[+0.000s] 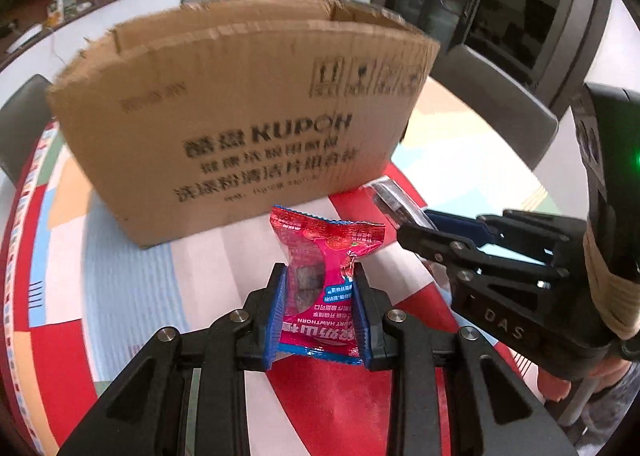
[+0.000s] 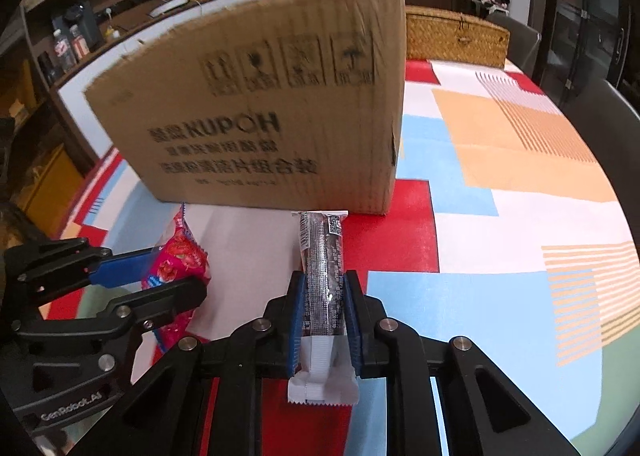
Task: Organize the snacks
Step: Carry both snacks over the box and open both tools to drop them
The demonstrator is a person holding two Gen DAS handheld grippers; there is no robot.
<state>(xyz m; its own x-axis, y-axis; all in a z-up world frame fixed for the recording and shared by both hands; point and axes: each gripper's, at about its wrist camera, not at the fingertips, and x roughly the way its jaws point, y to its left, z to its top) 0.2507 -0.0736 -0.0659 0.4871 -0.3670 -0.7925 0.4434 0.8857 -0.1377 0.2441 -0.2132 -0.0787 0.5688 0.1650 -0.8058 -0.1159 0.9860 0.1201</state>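
Two snacks are counted, one in each claw. The left claw (image 1: 320,276) is clenched on a pink foil hawthorn snack packet (image 1: 326,256), its blue pads (image 1: 276,320) pressed against both sides of the packet, which is held above the table with the patchwork red, blue, white and orange cloth (image 1: 132,276). The right claw (image 2: 324,284) is clenched on a long dark snack stick in a clear wrapper with white crimped ends (image 2: 324,268), held upright between blue pads (image 2: 296,312).

One brown corrugated cardboard box printed KUPOH (image 1: 240,115) is seen standing on the table just behind both snacks, top flaps up.

From the left wrist view the box's open top edge is visible, and the right claw is seen from the side with only the clear end of the stick showing. A grey chair back (image 1: 492,95) is seen beyond the table.

Only in the right wrist view is one woven straw basket with lid (image 2: 452,35) shown, behind the box on the table, along with wall shelves carrying bottles (image 2: 68,43). The left claw is seen there at lower left with the pink packet in its grip.
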